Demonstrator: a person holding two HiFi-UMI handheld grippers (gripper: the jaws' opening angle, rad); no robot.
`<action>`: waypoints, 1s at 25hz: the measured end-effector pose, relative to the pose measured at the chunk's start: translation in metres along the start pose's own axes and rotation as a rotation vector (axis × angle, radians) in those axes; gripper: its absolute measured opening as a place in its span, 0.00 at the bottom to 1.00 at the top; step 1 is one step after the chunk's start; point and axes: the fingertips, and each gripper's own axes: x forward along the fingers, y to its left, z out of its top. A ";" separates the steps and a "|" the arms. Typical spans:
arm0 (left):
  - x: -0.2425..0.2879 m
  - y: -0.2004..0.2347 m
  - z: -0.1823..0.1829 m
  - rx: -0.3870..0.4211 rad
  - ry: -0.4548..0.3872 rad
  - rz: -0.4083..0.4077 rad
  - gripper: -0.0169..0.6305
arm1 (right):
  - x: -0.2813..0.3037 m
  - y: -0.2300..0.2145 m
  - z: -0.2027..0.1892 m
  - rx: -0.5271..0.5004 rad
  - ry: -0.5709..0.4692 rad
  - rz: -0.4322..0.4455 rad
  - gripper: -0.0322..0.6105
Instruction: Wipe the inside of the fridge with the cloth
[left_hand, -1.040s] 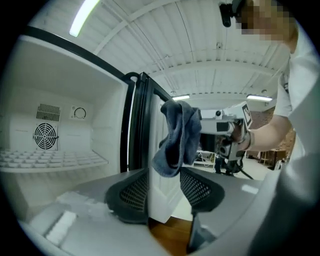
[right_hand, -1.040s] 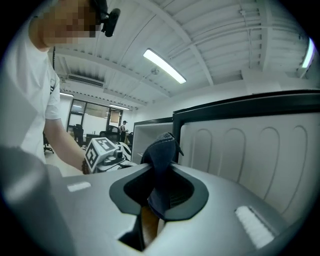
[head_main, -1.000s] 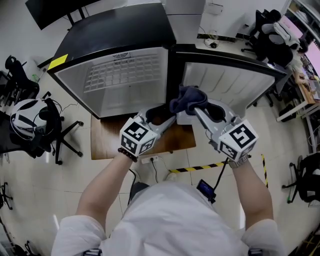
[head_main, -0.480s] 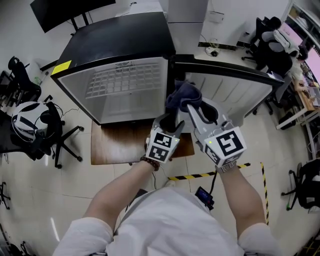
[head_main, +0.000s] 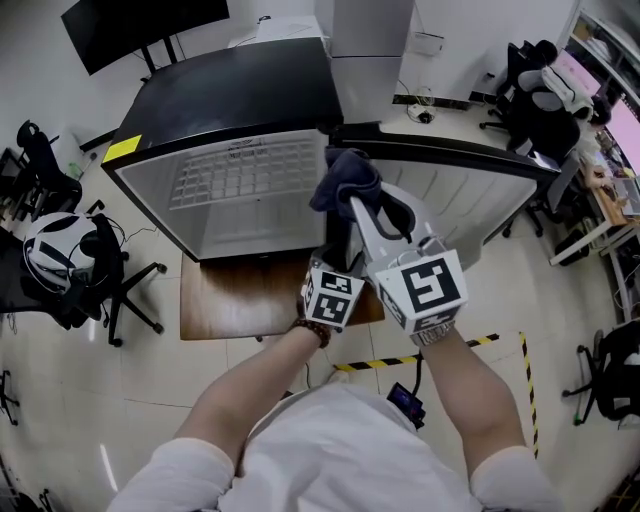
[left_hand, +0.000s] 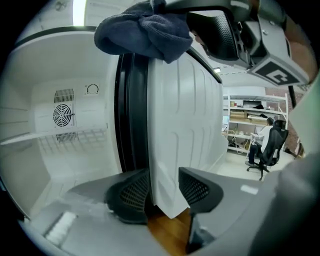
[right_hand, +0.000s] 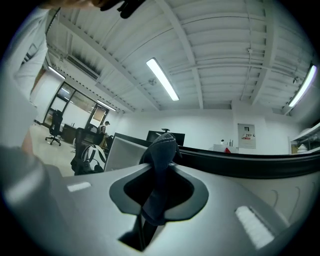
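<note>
The black-topped fridge (head_main: 230, 85) stands open, its white inside (head_main: 240, 185) facing me and its door (head_main: 470, 180) swung out to the right. My right gripper (head_main: 357, 205) is shut on a dark blue cloth (head_main: 343, 178), held up in front of the hinge side. In the right gripper view the cloth (right_hand: 163, 150) bunches between the shut jaws of the right gripper (right_hand: 160, 187). My left gripper (head_main: 336, 250) sits low, under the right one. In its own view the left gripper (left_hand: 162, 187) is open, its jaws have just been closing, and the door's lower corner (left_hand: 170, 210) shows between them.
The fridge rests on a wooden platform (head_main: 250, 290). Office chairs (head_main: 60, 250) stand at the left, more chairs (head_main: 545, 95) and desks at the right. Yellow-black tape (head_main: 440, 350) marks the floor. A monitor (head_main: 140, 25) stands behind the fridge.
The left gripper has swung from beside the right one to beneath it and dropped lower. The right gripper has risen and shifted left with the cloth toward the fridge's hinge side.
</note>
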 end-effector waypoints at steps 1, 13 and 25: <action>0.002 0.000 -0.001 -0.004 0.004 0.004 0.30 | 0.002 -0.002 0.000 0.001 0.007 -0.017 0.14; 0.012 -0.003 -0.006 0.035 0.033 0.011 0.23 | 0.002 -0.021 0.000 -0.011 0.045 -0.150 0.14; 0.009 -0.002 -0.007 0.034 0.039 0.005 0.22 | -0.026 -0.074 -0.014 -0.012 0.080 -0.291 0.14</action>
